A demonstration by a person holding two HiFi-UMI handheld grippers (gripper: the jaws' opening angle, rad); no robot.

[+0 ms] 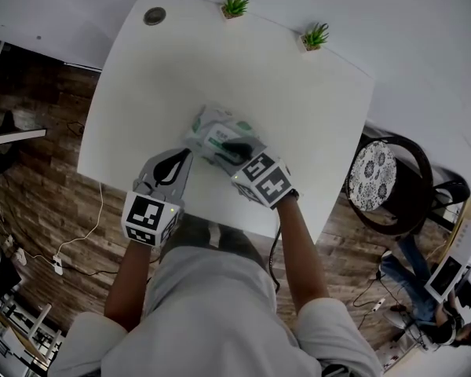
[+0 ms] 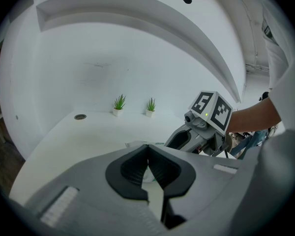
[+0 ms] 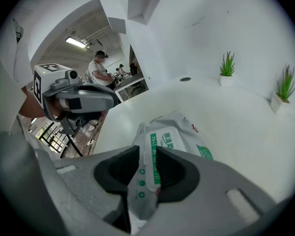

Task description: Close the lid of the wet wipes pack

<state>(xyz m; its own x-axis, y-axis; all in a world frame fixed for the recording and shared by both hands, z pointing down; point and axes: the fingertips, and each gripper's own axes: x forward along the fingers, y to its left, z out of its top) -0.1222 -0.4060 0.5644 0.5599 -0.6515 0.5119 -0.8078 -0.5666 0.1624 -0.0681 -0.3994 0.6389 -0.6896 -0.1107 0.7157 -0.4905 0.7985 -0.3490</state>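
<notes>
Below the head camera, on the white bench, the wet wipes pack lies near the middle, toward the person's side; the right claw reaches onto its near end, and the left claw sits just beside the pack's left edge; two small potted plants stand along the far edge, with a round grommet at the far left corner; a chair with a patterned cushion stands on the wooden floor to the right.

Along the left gripper view, the left claw has its tips pressed together with nothing caught between them; the right claw's marker cube shows beyond it, and the plants stand at the far edge.

Along the right gripper view, the right claw pinches the near end of the wet wipes pack, its pads closed on the white, green-printed lid; the left claw hovers to the left; a person stands in the background.
</notes>
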